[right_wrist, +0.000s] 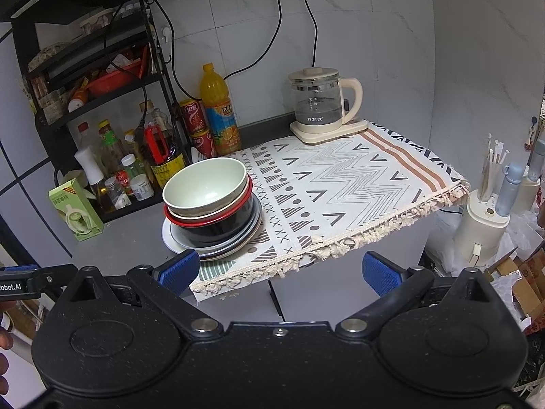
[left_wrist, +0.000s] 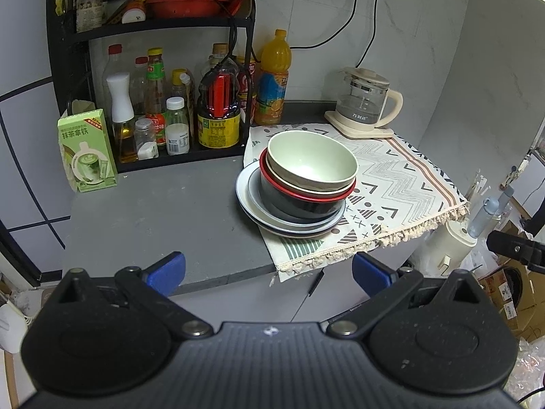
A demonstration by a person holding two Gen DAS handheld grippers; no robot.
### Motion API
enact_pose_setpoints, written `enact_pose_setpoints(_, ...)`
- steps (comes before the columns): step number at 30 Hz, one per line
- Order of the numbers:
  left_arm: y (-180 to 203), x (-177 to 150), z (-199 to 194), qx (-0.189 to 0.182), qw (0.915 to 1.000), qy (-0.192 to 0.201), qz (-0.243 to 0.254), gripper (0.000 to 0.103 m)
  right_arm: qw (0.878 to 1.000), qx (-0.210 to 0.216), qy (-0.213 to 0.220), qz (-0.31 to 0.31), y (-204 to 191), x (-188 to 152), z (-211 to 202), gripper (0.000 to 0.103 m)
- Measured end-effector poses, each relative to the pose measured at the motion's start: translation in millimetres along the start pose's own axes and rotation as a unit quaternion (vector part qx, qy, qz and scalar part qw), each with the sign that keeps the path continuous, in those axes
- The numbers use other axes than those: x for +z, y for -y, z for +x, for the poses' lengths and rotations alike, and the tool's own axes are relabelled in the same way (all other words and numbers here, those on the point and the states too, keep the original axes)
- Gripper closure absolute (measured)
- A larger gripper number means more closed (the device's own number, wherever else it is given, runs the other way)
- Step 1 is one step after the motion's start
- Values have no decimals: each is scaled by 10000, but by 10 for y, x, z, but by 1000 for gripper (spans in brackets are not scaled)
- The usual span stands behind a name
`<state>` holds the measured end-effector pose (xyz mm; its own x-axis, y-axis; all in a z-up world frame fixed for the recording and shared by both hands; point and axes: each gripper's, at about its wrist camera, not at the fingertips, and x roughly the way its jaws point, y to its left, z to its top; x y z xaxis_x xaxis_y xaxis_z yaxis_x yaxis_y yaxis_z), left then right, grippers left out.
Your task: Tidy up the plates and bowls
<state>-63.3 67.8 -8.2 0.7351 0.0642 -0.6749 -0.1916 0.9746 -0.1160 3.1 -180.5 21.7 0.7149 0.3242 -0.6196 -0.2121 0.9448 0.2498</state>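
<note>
At the grey bench (left_wrist: 163, 211) edge, both claws, left (left_wrist: 269, 274) and right (right_wrist: 281, 271), are hovering spread and empty; the pale green bowl (left_wrist: 311, 160) is sitting nested atop the stack, seemingly for compactness.

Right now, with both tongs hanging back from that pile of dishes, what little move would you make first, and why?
Probably ease the right tongs forward toward the pale green bowl. It sits topmost, nested in the red-rimmed bowl, so it must come off first. Both tongs are open and empty, short of the stack.

Bowls (left_wrist: 311, 167) nested on plates (left_wrist: 252, 201), cloth's (left_wrist: 402, 184) left edge, kettle (left_wrist: 366, 102) behind.
</note>
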Motion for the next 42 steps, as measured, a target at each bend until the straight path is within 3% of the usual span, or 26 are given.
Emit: enact_pose_setpoints(42,-25,31,62,-128,9999,6,111,0,10000,-32,13,33,-19,-50,-31,0)
